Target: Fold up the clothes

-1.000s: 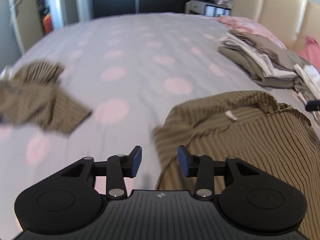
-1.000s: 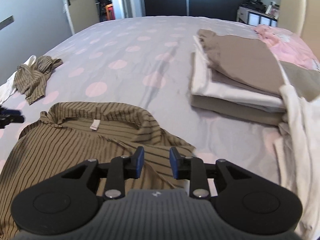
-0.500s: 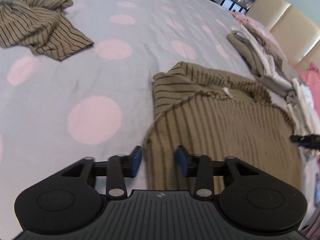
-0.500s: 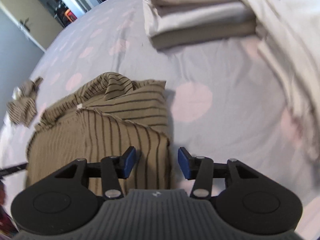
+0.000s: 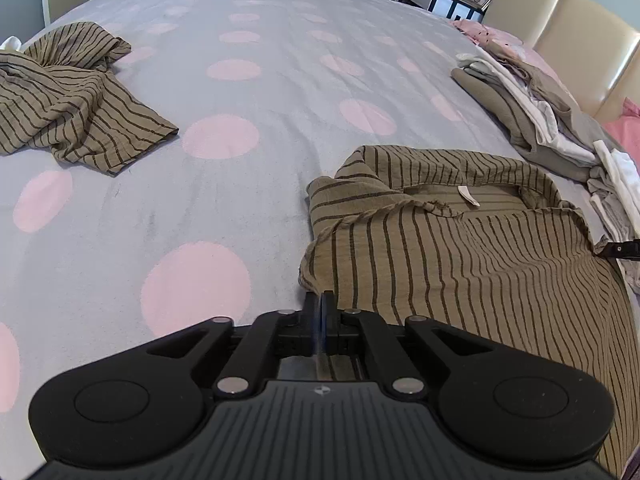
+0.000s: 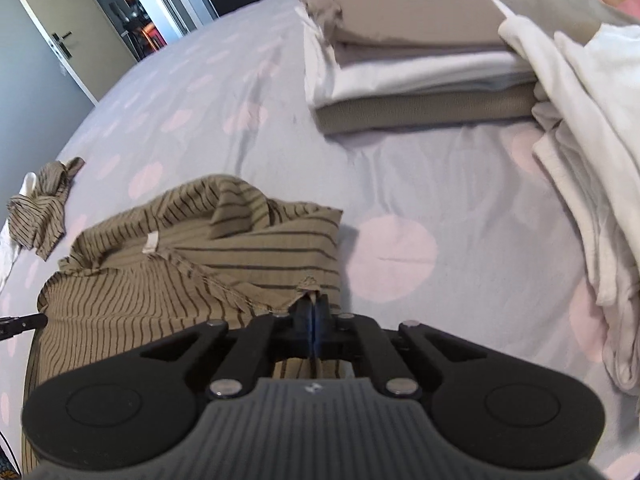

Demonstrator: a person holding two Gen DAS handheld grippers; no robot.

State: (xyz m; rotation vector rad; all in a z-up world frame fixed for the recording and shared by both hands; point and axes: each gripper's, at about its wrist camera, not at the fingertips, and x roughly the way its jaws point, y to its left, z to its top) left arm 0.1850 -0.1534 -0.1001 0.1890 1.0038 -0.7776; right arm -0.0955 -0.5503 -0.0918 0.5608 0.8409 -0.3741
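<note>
An olive striped garment (image 5: 460,248) lies spread on the grey bedcover with pink dots (image 5: 224,184), its neck label facing up. In the left wrist view my left gripper (image 5: 322,300) is shut on the garment's left edge. The right wrist view shows the same garment (image 6: 160,292). My right gripper (image 6: 314,304) is closing there, its pads pressed on a pinch of the right edge. Each gripper's dark tip shows at the border of the other's view, the right gripper (image 5: 624,249) and the left gripper (image 6: 20,322).
A second striped garment (image 5: 68,92) lies crumpled at the far left of the bed. A stack of folded beige and white clothes (image 6: 420,64) sits at the far right, with loose white clothes (image 6: 592,160) beside it. A padded headboard (image 5: 560,20) and an open door (image 6: 60,28) stand beyond.
Both grippers sank to the garment's side edges and went from open to shut on the fabric. The right gripper rolled, tilting its view.
</note>
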